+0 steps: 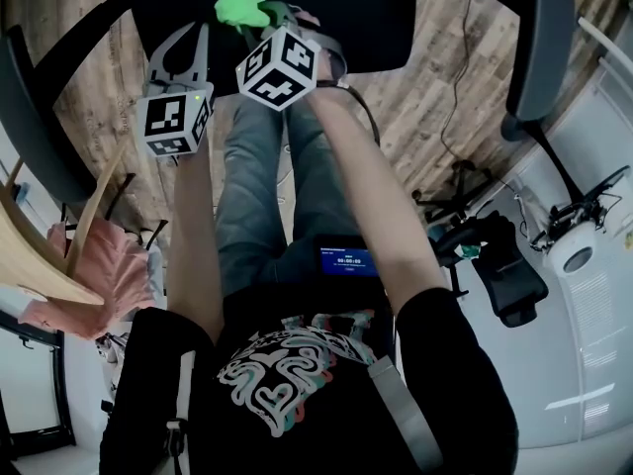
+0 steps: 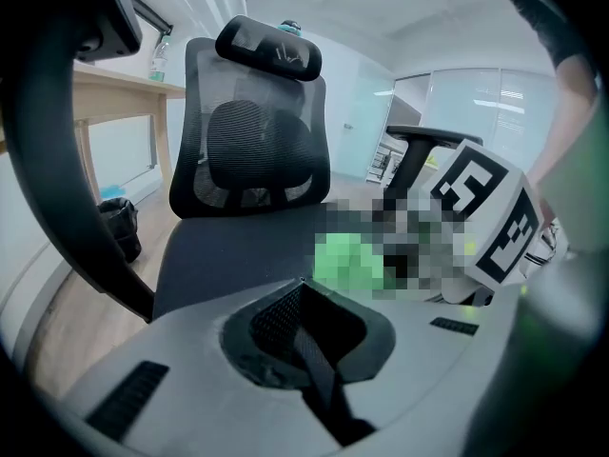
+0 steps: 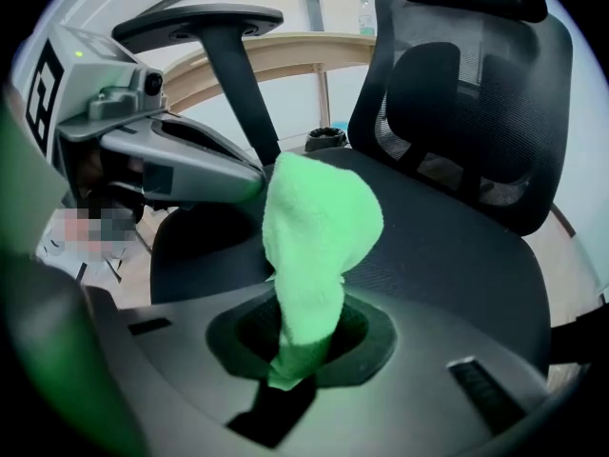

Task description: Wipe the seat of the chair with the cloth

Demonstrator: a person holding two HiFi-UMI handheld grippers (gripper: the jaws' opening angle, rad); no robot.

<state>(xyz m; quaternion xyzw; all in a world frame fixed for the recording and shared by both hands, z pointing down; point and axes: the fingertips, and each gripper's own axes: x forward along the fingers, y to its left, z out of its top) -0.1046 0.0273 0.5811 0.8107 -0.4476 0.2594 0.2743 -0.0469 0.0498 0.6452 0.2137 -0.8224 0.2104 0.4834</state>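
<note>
the right tool is clamped on the green cloth: the lower end of the cloth is pinched in the slot between the jaws, and the rest bunches up into a rounded wad just past them. the left tool has its jaws pressed together with nothing between them. in the right gripper view its grey fingers reach in from the left, and their tips sit just beside the wad.

in the head view both tools are held out side by side, the left tool a little nearer the person than the right tool, and the cloth sticks out ahead of the right one, over the black seat. the left gripper view shows the cloth low over the seat, towards its front right part; whether it presses on the fabric i cannot tell.

the seat is dark woven fabric, with a black mesh backrest and a headrest behind it, and an armrest on a curved post at the side.

the floor is rough wood planking. a pale wooden worktop stands by the wall with a bottle on it and a black bin below. a second black chair stands off to the person's right.
</note>
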